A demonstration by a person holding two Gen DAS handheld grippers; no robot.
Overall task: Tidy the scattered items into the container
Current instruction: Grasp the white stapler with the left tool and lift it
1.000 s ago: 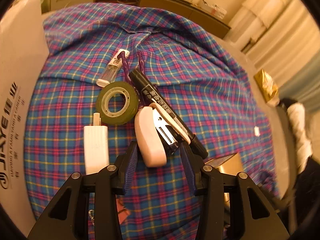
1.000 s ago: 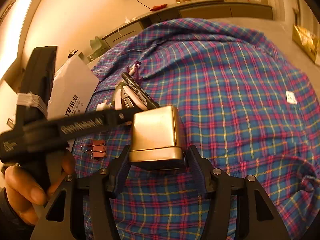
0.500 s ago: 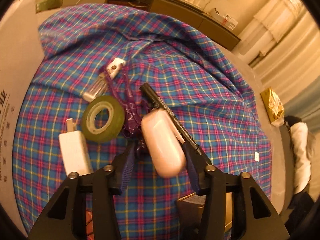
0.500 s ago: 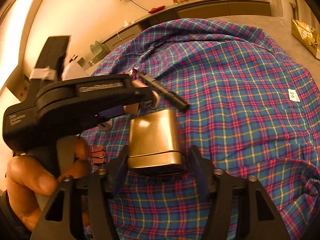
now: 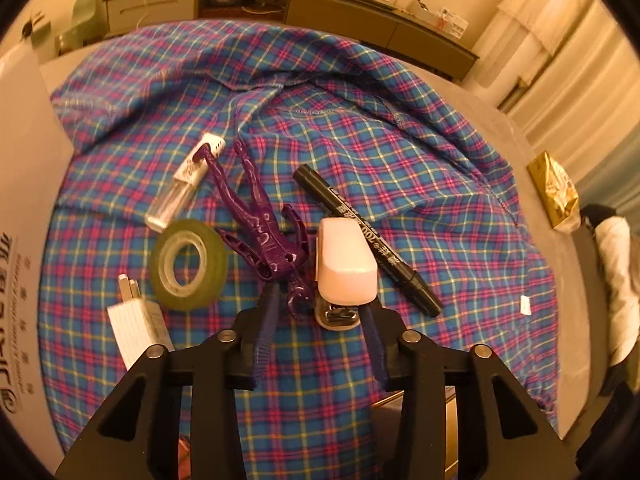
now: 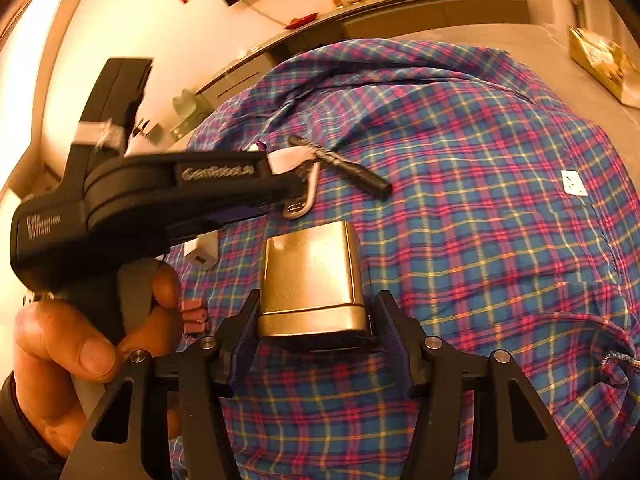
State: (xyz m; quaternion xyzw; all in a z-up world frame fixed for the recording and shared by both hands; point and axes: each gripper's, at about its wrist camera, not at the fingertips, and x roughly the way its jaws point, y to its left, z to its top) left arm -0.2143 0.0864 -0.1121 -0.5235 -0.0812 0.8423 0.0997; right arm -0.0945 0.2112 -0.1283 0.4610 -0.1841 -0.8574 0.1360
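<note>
My left gripper is shut on a pale pink stapler and holds it above the plaid cloth. In the right wrist view the stapler hangs from the left gripper just beyond the tin. My right gripper is shut on a gold metal tin, the container, whose corner shows in the left wrist view. On the cloth lie a black marker, a purple plastic figure, a green tape roll, a white charger and a clear tube.
A white carton with printed letters borders the cloth on the left. Pink binder clips lie by the hand holding the left gripper. A gold foil bag sits on the grey surface to the right. Cabinets line the back wall.
My left gripper has lifted the stapler off the pile and carried it toward the tin. The purple figure it covered now shows. The right gripper has held the tin steady.
</note>
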